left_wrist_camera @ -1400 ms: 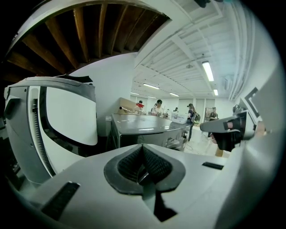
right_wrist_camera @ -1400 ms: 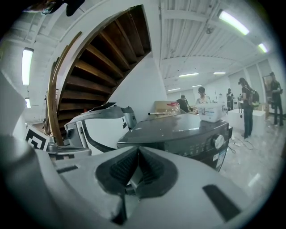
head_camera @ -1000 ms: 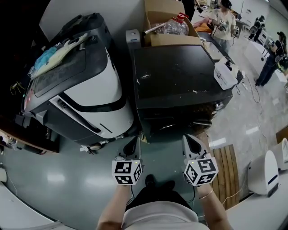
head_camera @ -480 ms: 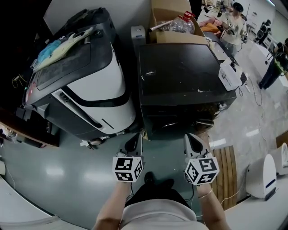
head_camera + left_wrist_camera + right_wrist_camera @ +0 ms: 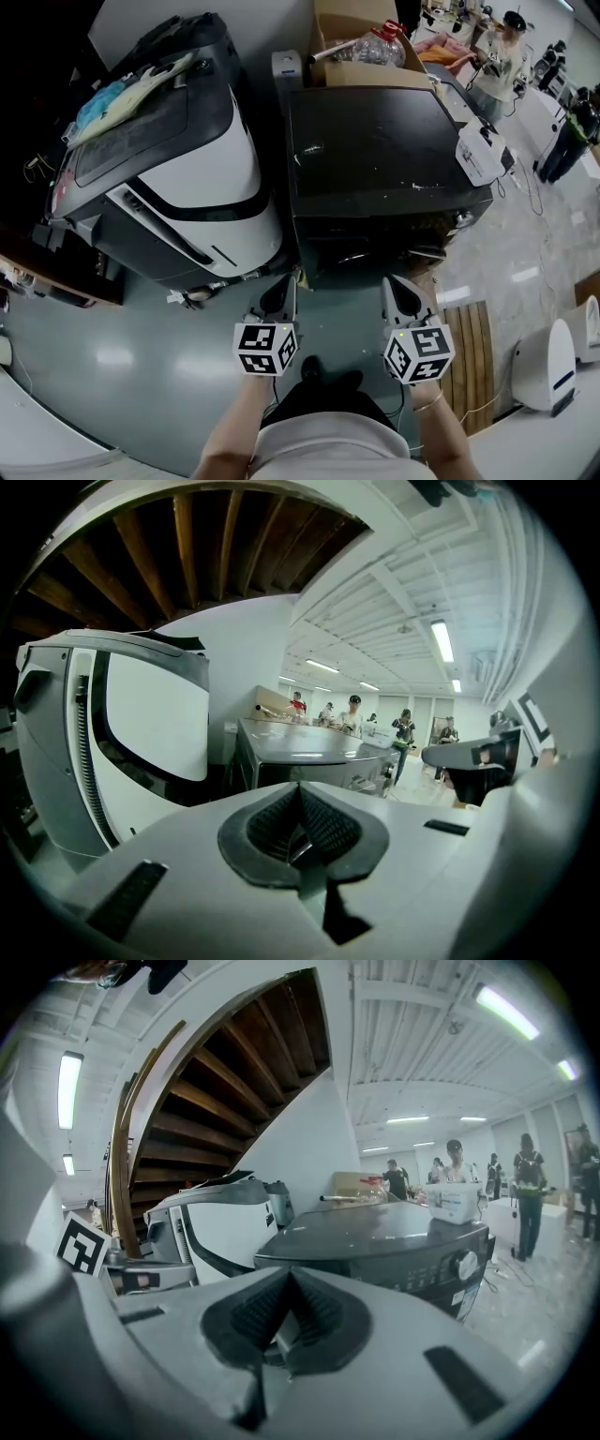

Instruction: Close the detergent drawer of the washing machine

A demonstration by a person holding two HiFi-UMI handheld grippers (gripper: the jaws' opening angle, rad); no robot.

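Observation:
A dark front-loading washing machine (image 5: pixel 375 159) stands in front of me, its control panel and dial (image 5: pixel 466 1265) facing me. The detergent drawer cannot be made out: the panel's left part is in shadow in the head view and hidden behind the jaws in the right gripper view. My left gripper (image 5: pixel 278 298) hangs shut and holds nothing, a short way before the machine's left front corner. My right gripper (image 5: pixel 403 295) is level with it before the right half of the front, also shut and holding nothing. Neither touches the machine.
A large white and grey machine (image 5: pixel 169 159) stands tilted close on the left. A white box (image 5: pixel 478 155) sits on the washer's right edge. Behind is a cardboard box (image 5: pixel 361 70) with a plastic bottle. A wooden pallet (image 5: pixel 478 356) lies to the right. People stand far back right.
Both grippers have stayed in place and shut. Only the head view has shifted slightly, and a person at the back right has moved.

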